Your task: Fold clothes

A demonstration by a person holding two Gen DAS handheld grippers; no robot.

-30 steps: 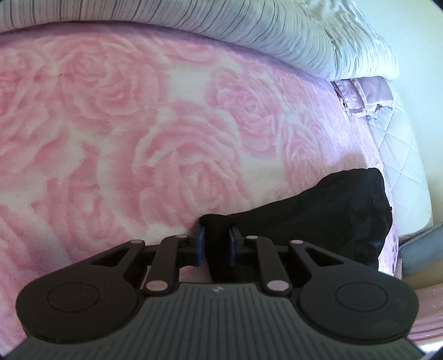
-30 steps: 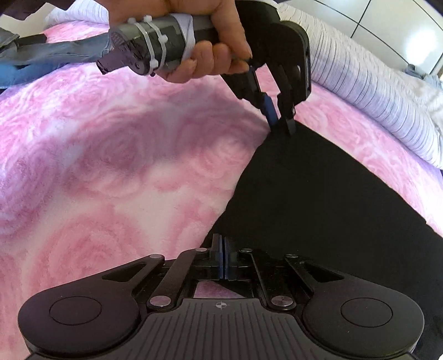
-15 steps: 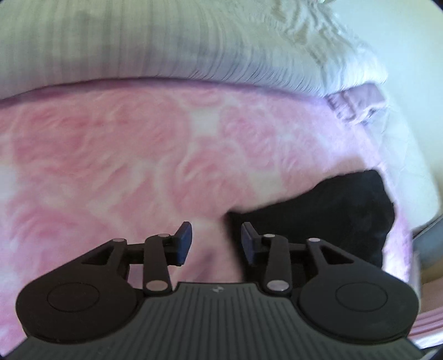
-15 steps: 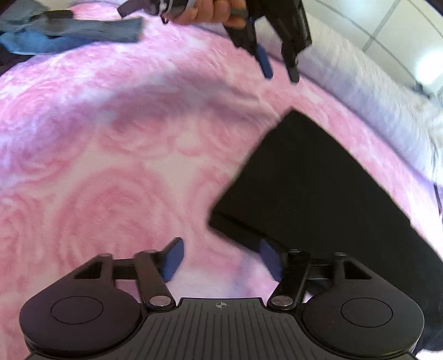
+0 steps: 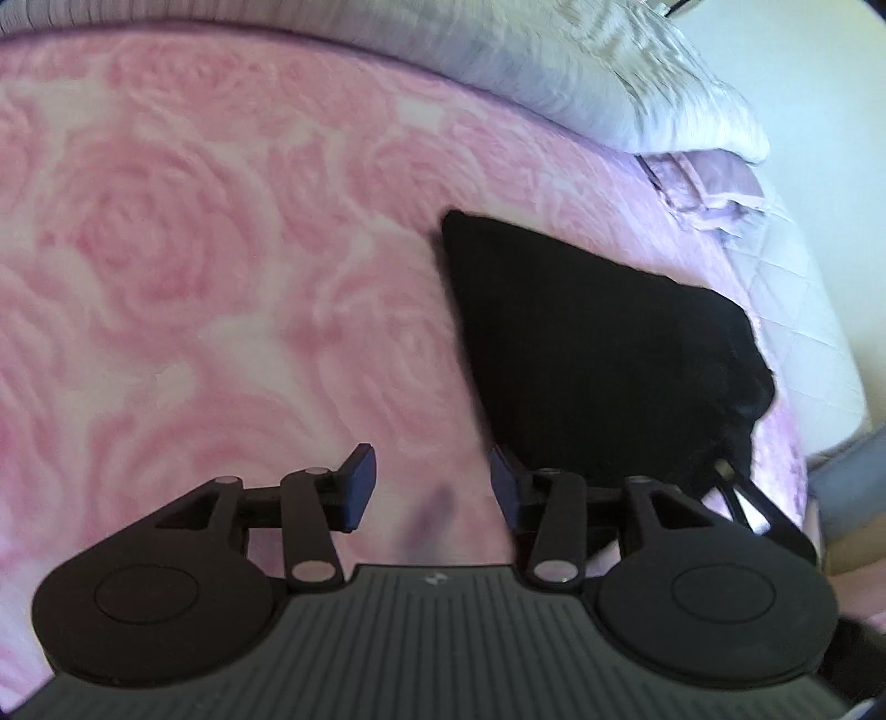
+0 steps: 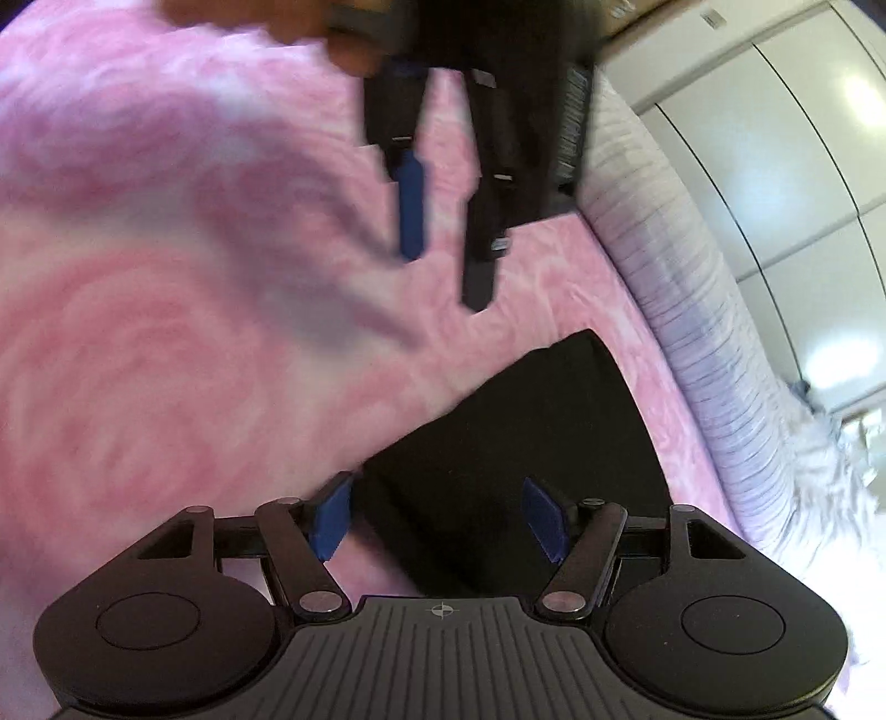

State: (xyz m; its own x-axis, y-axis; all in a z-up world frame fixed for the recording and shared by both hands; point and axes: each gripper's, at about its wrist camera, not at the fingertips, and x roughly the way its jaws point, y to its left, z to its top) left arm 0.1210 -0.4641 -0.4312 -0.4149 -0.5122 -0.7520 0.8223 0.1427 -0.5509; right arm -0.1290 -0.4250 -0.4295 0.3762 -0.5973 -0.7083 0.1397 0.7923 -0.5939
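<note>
A black folded garment (image 5: 598,354) lies flat on the pink rose-patterned bedspread (image 5: 166,266). In the left wrist view my left gripper (image 5: 432,487) hovers over bare bedspread just left of the garment's near edge; its jaws are opening and hold nothing. In the right wrist view my right gripper (image 6: 440,518) is open above the garment (image 6: 515,443), whose near corner lies below the gap without the pads pressing it. The left gripper (image 6: 443,266) also shows there, blurred, held by a hand (image 6: 310,22) above the bedspread beyond the garment's far corner.
A striped white duvet (image 5: 498,66) runs along the far side of the bed. A folded lilac cloth (image 5: 703,183) and quilted white mattress edge (image 5: 797,310) lie at the right. White wardrobe doors (image 6: 775,138) stand beyond the bed.
Both grippers have let go of the black garment and opened. The left one has drawn away from its corner, and the garment now lies flat on the bed.
</note>
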